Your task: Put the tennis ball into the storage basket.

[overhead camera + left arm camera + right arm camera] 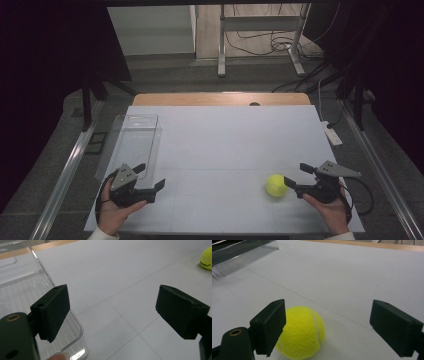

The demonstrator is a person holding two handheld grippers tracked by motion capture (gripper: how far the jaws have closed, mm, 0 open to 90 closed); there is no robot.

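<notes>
Yellow felt tennis ball [300, 332] sits just ahead between the right gripper's [337, 327] spread jaws, nearer its left one, unpinched.

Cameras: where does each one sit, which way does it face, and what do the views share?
High view: above the person's side, facing forward and down on the table; both hands, left gripper, right gripper.
Left gripper view: along its open jaws, toward the clear tray; a fingertip shows.
Right gripper view: along its open jaws at the tennis ball.
All three share the ball and tray.
</notes>
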